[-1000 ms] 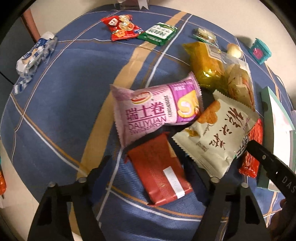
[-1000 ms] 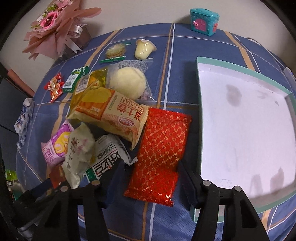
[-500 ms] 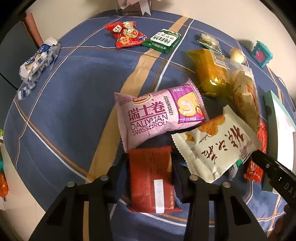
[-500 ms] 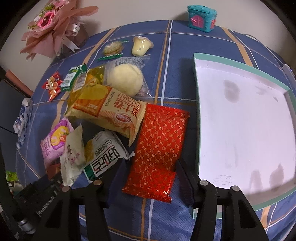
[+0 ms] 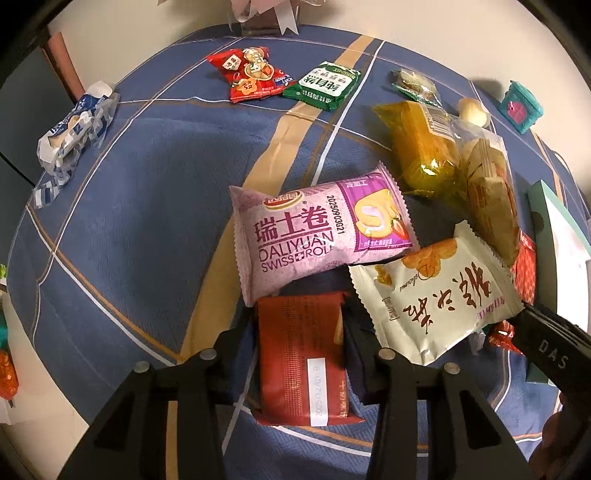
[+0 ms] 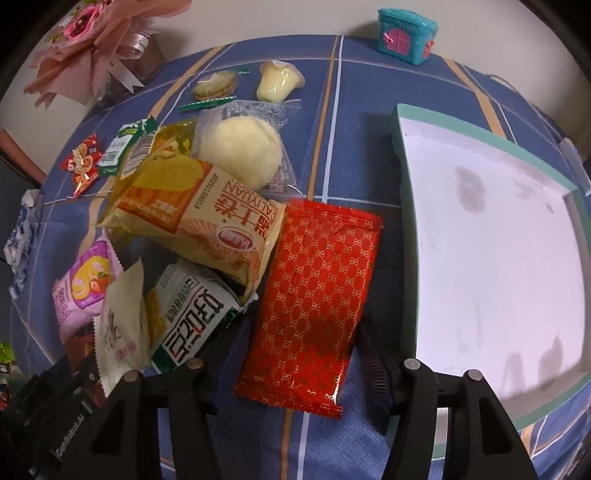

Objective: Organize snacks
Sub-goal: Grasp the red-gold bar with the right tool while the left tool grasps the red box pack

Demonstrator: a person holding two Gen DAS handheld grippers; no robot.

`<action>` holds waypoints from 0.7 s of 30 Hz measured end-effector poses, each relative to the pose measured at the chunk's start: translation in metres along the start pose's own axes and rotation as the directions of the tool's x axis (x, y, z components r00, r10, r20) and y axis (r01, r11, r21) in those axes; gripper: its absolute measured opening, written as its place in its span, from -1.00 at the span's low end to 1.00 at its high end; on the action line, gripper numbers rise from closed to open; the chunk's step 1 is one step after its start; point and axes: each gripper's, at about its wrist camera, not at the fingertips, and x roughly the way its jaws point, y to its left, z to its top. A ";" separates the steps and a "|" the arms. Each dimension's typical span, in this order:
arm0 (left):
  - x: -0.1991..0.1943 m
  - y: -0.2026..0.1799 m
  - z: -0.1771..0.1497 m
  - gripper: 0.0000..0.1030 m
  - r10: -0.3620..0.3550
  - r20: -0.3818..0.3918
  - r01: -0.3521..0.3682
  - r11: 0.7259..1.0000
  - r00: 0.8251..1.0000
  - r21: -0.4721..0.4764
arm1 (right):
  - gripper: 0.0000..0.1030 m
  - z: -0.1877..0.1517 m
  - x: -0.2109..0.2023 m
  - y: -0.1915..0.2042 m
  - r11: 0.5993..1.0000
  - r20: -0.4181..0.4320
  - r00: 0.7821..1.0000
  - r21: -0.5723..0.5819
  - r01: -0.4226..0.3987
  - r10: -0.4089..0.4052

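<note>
Snack packets lie heaped on a blue checked cloth. My left gripper [image 5: 299,332] points down and is shut on a dark red packet [image 5: 299,365], with both pads against its sides. Just beyond it lie a pink Swiss roll packet [image 5: 317,240] and a cream packet [image 5: 436,295]. My right gripper [image 6: 303,339] straddles a red packet with a gold pattern [image 6: 317,288]. Its jaws are opening, and the packet lies flat between the fingers with the pads just off its edges. A white tray with a teal rim [image 6: 406,206] sits directly right of that packet.
A yellow Swiss roll packet [image 6: 192,218], a wrapped bun [image 6: 240,153] and a green-and-white packet [image 6: 192,321] crowd the left of the red packet. Farther back are a jelly cup [image 6: 277,81], a teal toy box [image 6: 406,35], a pink bouquet [image 6: 96,48] and small red [image 5: 247,74] and green [image 5: 321,86] packets.
The left jaws closed from wide apart onto the dark red packet, which now stands straight between them. The right jaws squeezed the red gold-patterned packet, then eased off it.
</note>
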 end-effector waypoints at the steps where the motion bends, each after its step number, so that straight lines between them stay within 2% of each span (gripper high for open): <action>1: 0.000 0.000 0.000 -0.11 0.000 0.001 0.000 1.000 1.000 0.002 | 0.25 0.002 0.001 0.002 1.000 0.004 1.000 -0.004 0.007 -0.007; 7: 0.000 -0.008 -0.001 -0.11 0.009 0.007 -0.009 1.000 1.000 0.009 | 0.31 0.006 0.006 0.011 0.999 0.026 0.999 -0.024 0.041 -0.041; 11: 0.000 -0.010 -0.003 -0.12 0.008 0.010 -0.008 1.000 1.000 0.009 | 0.13 0.005 0.005 0.012 0.998 0.046 0.998 -0.036 0.046 -0.044; 14: 0.000 -0.011 -0.003 -0.15 0.008 0.011 -0.008 1.000 1.000 0.011 | -0.03 -0.011 -0.005 0.004 0.998 0.054 0.998 -0.040 0.043 -0.040; 21: -0.006 -0.011 -0.012 -0.16 -0.006 0.013 0.006 1.000 1.000 0.005 | -0.07 -0.028 -0.015 -0.006 0.999 0.045 0.999 -0.029 0.019 -0.018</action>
